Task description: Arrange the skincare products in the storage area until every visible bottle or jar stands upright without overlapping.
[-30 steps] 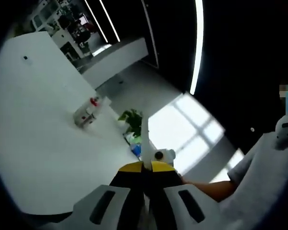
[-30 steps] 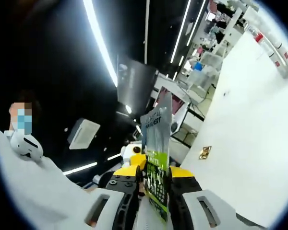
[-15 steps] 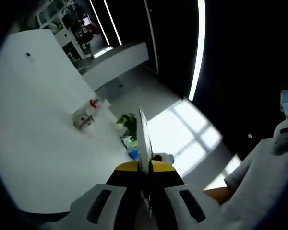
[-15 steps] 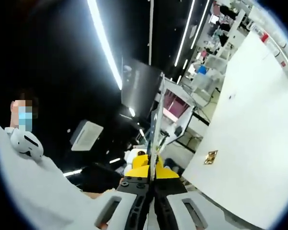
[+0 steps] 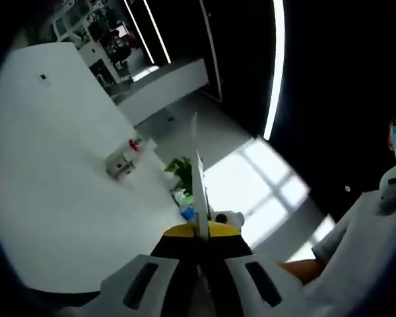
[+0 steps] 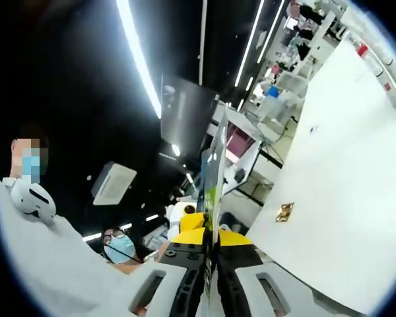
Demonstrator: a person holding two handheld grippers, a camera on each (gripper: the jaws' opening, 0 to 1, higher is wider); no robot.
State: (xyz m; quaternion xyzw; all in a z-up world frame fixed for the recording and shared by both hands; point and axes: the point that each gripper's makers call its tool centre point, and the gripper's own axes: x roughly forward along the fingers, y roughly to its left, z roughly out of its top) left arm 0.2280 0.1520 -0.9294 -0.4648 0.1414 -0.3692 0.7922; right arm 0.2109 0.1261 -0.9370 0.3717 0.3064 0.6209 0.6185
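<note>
Between both grippers' clenched jaws, 1 thin sachet (image 6: pixel 213 173) (image 5: pixel 198 191) edge-on, above white table (image 5: pixel 46 172).

No legible text.
Card (image 6: pixel 213 173) in the right gripper (image 6: pixel 210 246): seen nearly edge-on, with green and dark print too foreshortened to read. Card (image 5: pixel 199 198) in the left gripper (image 5: pixel 201 232): edge-on, no print visible. Bottles (image 5: pixel 124 158) on the white table (image 5: pixel 53 178): red caps, labels too small to make out.
</note>
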